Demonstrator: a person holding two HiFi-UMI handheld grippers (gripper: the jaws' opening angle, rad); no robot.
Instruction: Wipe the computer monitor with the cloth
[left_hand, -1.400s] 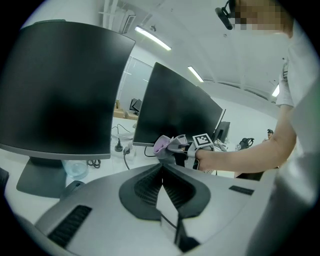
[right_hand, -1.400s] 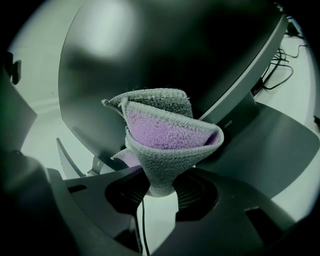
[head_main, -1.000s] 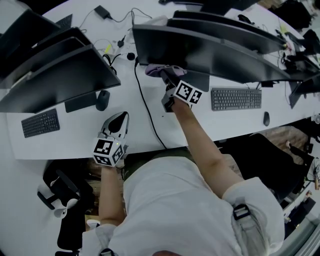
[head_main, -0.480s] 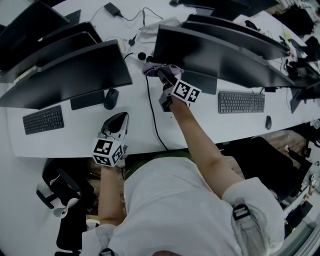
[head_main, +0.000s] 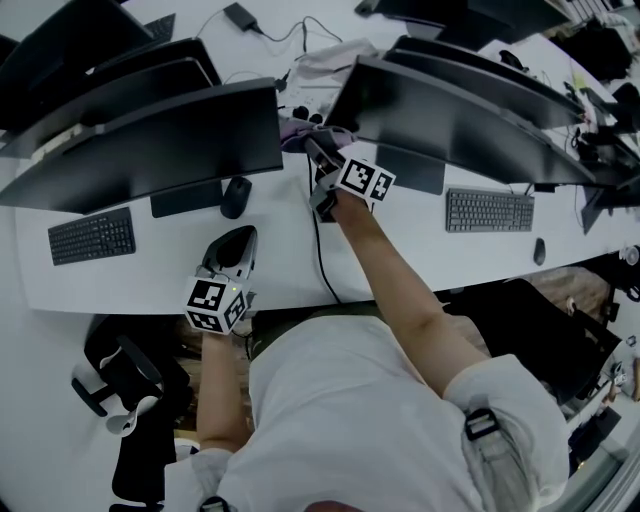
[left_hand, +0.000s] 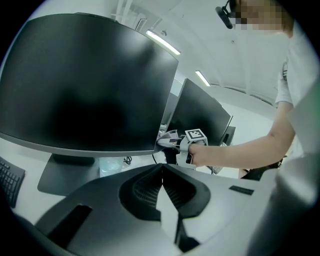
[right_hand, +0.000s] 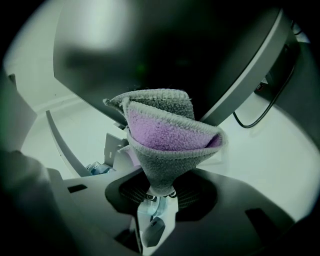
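Note:
My right gripper is shut on a purple and grey cloth, held up at the gap between two dark monitors, the left one and the right one. In the right gripper view the cloth fans out from the shut jaws of my right gripper, with a dark screen just behind it. Whether cloth and screen touch is unclear. My left gripper rests low near the desk's front edge, shut and holding nothing. The left gripper view shows its closed jaws below the left monitor.
On the white desk lie a keyboard at left, another keyboard at right, a mouse and a black cable. Monitor stands and more screens crowd the back. An office chair stands at lower left.
My right gripper has carried the cloth leftward off the right monitor's left edge into the gap between the screens. The head view has shifted. The left gripper has stayed put.

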